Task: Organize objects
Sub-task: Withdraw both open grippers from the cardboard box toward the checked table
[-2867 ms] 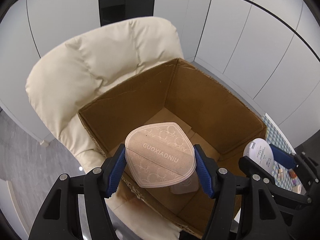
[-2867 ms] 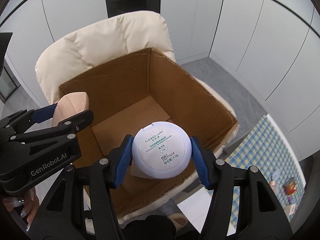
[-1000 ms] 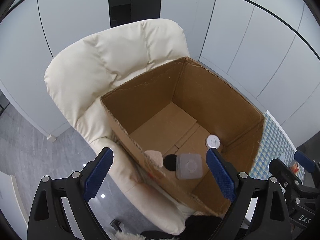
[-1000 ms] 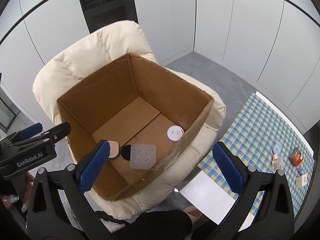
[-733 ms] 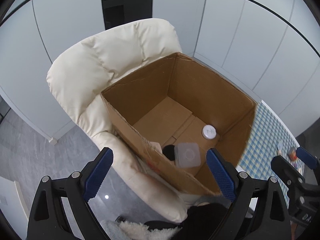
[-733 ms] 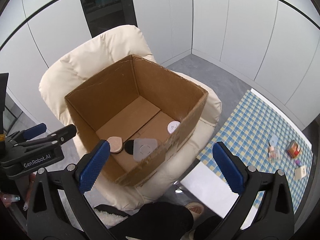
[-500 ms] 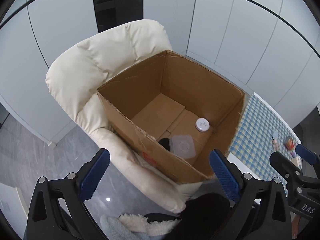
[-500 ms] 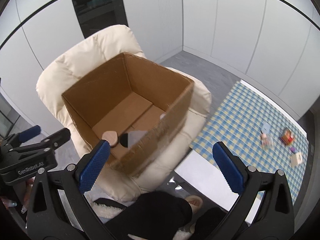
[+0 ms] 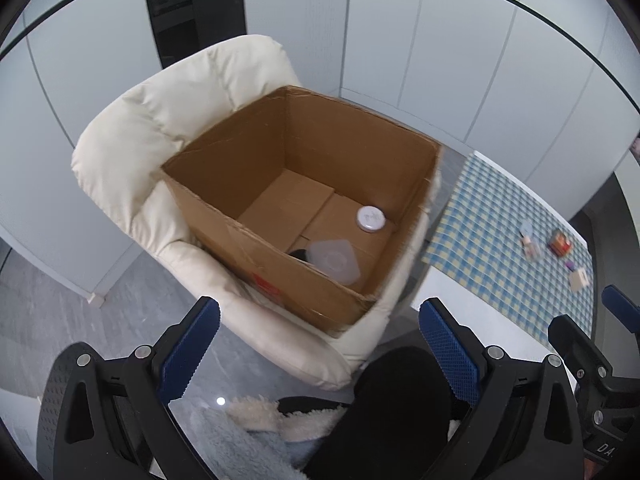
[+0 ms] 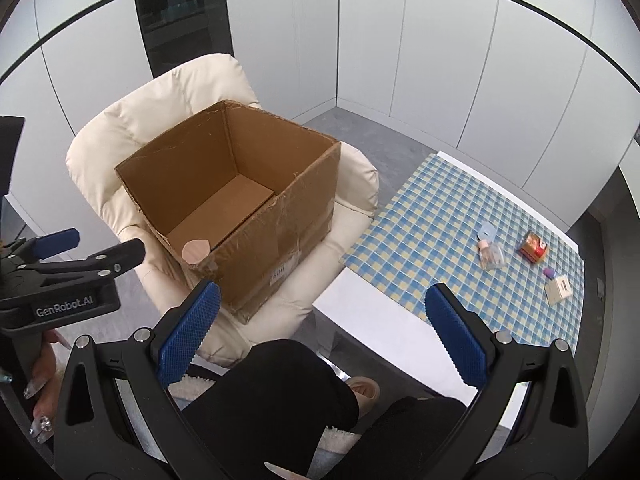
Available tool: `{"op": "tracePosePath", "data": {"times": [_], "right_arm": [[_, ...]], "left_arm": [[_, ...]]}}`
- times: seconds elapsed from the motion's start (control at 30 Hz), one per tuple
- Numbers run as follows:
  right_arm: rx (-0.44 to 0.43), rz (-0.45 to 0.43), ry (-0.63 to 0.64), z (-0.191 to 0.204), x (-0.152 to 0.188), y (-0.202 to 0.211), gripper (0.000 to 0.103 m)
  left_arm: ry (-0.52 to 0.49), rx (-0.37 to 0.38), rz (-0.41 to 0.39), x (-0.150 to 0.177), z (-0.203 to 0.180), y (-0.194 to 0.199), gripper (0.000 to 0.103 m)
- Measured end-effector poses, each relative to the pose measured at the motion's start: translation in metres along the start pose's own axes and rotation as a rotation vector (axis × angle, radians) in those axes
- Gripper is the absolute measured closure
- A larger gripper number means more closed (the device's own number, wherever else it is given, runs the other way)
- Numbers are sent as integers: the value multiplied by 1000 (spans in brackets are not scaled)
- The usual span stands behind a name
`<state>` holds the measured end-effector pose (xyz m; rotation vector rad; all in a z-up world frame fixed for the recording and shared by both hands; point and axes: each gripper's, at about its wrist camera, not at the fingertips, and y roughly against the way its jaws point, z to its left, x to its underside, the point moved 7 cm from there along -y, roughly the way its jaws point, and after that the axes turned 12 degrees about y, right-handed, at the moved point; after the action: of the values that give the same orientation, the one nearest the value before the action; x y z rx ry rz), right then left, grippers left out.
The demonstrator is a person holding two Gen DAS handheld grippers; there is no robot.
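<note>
An open cardboard box sits on a cream armchair. Inside lie a white round compact, a clear square lidded case and, seen from the right wrist, a beige pad. My left gripper is open and empty, held back from the box's near side. My right gripper is open and empty too, above a person's dark-clad legs, between the chair and a checked table. Small items lie on that table, among them a red can.
White wall panels and a dark doorway stand behind the chair. The white table edge lies right of the chair. A person's legs and a fluffy slipper are under both grippers. A hand with long nails holds the left tool.
Both grippers let go of the beige pad and the white compact, which now lie in the box. Both have since pulled back and swung right, bringing the checked table into view.
</note>
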<state>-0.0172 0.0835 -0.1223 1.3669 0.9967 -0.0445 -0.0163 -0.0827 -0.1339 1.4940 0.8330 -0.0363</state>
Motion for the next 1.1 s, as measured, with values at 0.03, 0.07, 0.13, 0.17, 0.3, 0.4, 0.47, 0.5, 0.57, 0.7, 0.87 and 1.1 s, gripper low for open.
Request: {"op": "tracePosePath", "data": {"times": [0.03, 0.07, 0.13, 0.17, 0.3, 0.4, 0.47, 0.5, 0.57, 0.7, 0.87, 1.1], "right_arm": [[0, -4, -10, -2, 3, 3, 0], [-2, 0, -21, -4, 5, 4, 0], [-18, 10, -49, -9, 9, 6, 0], [-26, 13, -59, -11, 12, 7, 0], [-22, 14, -70, -16, 19, 14, 0], [-12, 14, -67, -18, 22, 18, 0], [-8, 12, -70, -19, 23, 21, 0], [-6, 12, -70, -20, 24, 22, 0], [4, 13, -75, -23, 27, 24, 0], [2, 16, -111, -33, 32, 27, 0], [44, 14, -150, -52, 41, 33, 0], [81, 29, -232, -84, 59, 34, 0]], "left_arm": [[-8, 5, -4, 2, -4, 2, 3], [-13, 5, -7, 3, -6, 3, 3], [-24, 7, -15, 4, -9, 7, 3], [-27, 10, -18, 5, -11, 8, 3], [-29, 19, -19, 6, -14, 12, 3], [-33, 42, -13, 8, -19, 14, 3], [-43, 47, -19, 8, -23, 17, 3], [-51, 51, -23, 9, -26, 19, 3], [-63, 59, -27, 11, -32, 20, 3], [-89, 72, -20, 14, -43, 19, 3], [-120, 85, -4, 20, -59, 14, 3], [-184, 114, -18, 21, -89, 14, 3]]}}
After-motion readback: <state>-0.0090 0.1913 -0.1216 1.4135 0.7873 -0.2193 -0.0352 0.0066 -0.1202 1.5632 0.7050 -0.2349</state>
